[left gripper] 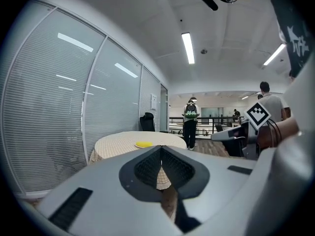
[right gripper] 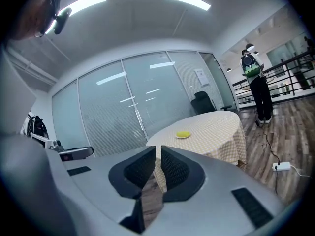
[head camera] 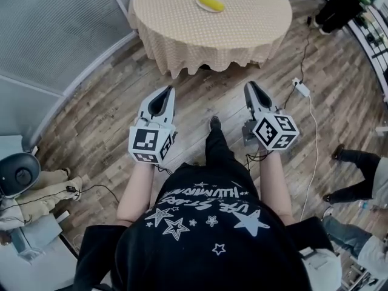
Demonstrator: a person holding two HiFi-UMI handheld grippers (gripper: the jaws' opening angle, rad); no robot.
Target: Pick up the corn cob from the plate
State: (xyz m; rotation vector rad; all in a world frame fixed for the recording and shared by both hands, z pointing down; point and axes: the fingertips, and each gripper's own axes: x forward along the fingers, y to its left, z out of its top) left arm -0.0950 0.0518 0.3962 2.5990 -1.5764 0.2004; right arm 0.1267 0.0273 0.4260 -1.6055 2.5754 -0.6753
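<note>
Head view: table (head camera: 182, 29) cut off at its far edge, corn cob (head camera: 211, 3) a small yellow blur on the plate (head camera: 199, 1) upon it; left gripper (head camera: 165, 91) and right gripper (head camera: 250, 85) well short of the table. Left gripper view: jaws closed, empty. Right gripper view: jaws together, nothing between them

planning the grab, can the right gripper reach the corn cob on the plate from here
Probably not yet: the right gripper, jaws shut, hangs over the floor short of the table where the corn cob lies on its plate. Nothing stands between.
</note>
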